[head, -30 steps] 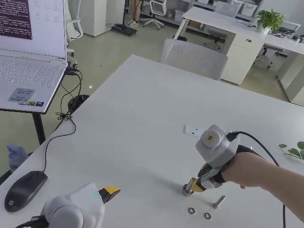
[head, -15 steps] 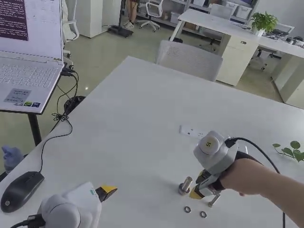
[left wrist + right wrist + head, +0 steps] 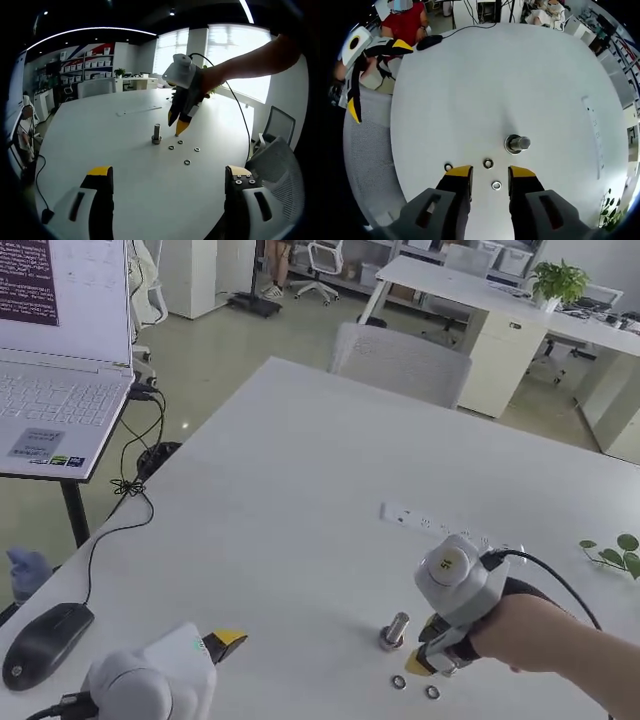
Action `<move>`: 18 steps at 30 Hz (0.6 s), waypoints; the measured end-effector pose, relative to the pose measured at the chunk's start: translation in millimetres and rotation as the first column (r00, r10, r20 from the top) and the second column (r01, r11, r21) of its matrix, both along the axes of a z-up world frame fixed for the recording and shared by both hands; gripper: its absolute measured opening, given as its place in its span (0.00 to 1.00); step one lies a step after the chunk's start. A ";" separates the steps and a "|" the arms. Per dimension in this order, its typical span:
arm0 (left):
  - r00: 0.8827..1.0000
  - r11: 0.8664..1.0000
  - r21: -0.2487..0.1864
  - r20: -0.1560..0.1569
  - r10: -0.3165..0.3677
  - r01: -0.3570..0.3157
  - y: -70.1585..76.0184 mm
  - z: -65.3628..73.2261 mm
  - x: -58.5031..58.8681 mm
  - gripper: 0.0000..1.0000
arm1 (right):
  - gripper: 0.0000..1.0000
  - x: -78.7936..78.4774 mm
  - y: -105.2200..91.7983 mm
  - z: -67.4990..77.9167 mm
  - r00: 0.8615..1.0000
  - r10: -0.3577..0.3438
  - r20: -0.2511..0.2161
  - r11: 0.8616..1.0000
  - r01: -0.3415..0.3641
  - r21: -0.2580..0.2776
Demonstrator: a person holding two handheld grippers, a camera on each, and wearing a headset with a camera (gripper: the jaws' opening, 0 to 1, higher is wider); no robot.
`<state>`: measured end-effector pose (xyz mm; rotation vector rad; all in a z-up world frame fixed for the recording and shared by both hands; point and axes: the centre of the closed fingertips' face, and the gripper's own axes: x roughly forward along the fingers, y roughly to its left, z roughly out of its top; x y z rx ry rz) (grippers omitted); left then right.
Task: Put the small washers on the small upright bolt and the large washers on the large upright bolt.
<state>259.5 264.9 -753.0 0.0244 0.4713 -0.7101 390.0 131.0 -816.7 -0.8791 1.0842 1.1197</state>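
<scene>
Washers (image 3: 496,185): flat on table (image 3: 470,90), beside upright bolt (image 3: 517,143).
Handling: likely light, thin, stiff, slippery; pinch across rim.
Right gripper (image 3: 490,172): jaws parted, empty, above washers.
Left gripper (image 3: 169,172): jaws wide, empty.

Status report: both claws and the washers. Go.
Left claw open, empty. Right claw open, low over loose washers beside upright bolt. None gripped yet. Nothing blocking.

Pale grey left gripper (image 3: 167,174) and right gripper (image 3: 490,171), yellow-tipped jaws, black cable (image 3: 541,565), sticker (image 3: 447,562) perhaps numbered
</scene>
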 end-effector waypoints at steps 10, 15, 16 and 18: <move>1.000 1.000 -0.005 -0.009 -0.008 0.008 -2.0 -3.3 0.1 0.97 | 0.29 3.1 -1.4 -21.8 1.000 -0.014 -0.004 1.000 0.014 -0.003; 1.000 1.000 0.001 -0.015 -0.018 0.018 -2.7 -6.8 -1.8 0.99 | 0.29 5.1 -3.5 -32.4 1.000 -0.021 0.008 1.000 0.021 -0.010; 1.000 1.000 0.000 -0.015 -0.017 0.017 -2.6 -6.8 -1.8 0.99 | 0.29 5.4 -3.0 -33.3 1.000 -0.022 0.011 1.000 0.022 -0.007; 1.000 1.000 0.000 -0.018 -0.020 0.020 -2.6 -7.2 -2.2 0.99 | 0.29 3.7 -2.6 -37.6 1.000 -0.030 0.001 1.000 0.030 -0.009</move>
